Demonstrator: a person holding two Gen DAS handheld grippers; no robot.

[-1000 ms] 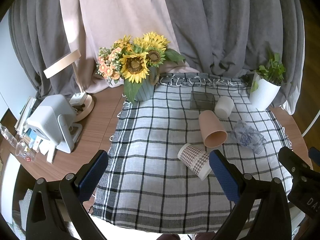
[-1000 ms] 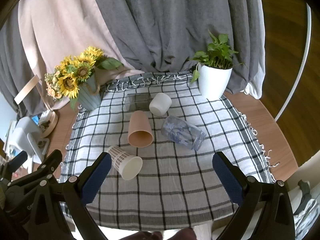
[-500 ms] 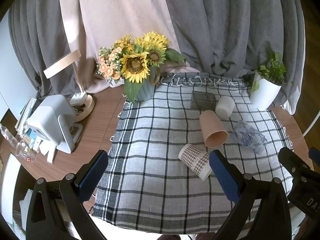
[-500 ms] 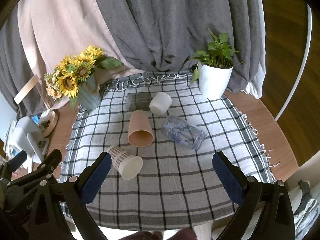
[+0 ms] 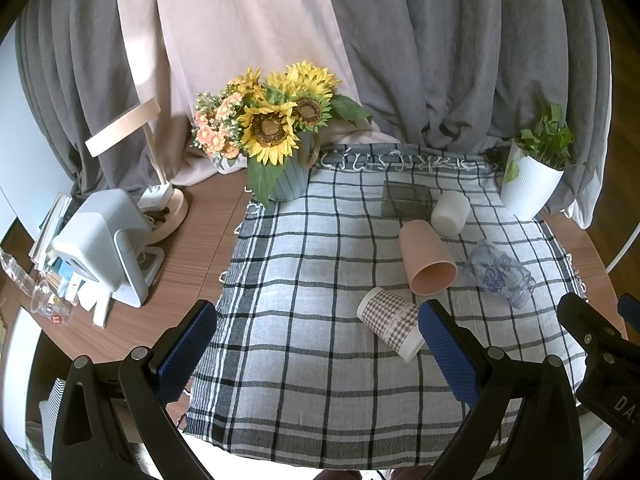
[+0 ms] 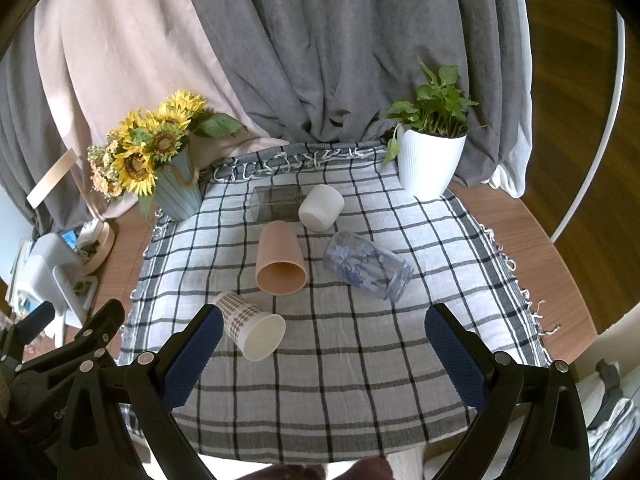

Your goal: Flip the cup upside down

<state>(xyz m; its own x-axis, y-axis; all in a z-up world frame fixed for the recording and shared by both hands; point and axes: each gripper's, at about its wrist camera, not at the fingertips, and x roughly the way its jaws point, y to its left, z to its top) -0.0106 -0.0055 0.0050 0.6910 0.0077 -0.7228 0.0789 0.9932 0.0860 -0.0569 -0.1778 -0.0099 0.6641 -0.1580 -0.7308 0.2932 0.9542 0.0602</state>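
Several cups lie on their sides on a checked cloth (image 6: 360, 360): a checked paper cup (image 6: 250, 326) (image 5: 390, 322), a pink cup (image 6: 280, 258) (image 5: 426, 258), a clear printed glass (image 6: 366, 266) (image 5: 498, 272), a white cup (image 6: 322, 208) (image 5: 450, 213) and a dark clear box-shaped cup (image 6: 274, 203) (image 5: 406, 200). My left gripper (image 5: 318, 350) is open above the cloth's near edge, its right finger beside the paper cup. My right gripper (image 6: 320, 360) is open and empty, its left finger beside the paper cup's mouth.
A sunflower vase (image 5: 286, 148) (image 6: 168, 164) stands at the cloth's far left corner, a white plant pot (image 5: 532, 184) (image 6: 430, 160) at the far right. A lamp base and a white device (image 5: 102, 244) sit on the wooden table at left. Curtains hang behind.
Both grippers have drifted very slightly; the scene sits a touch lower in the left wrist view. No cup has moved.
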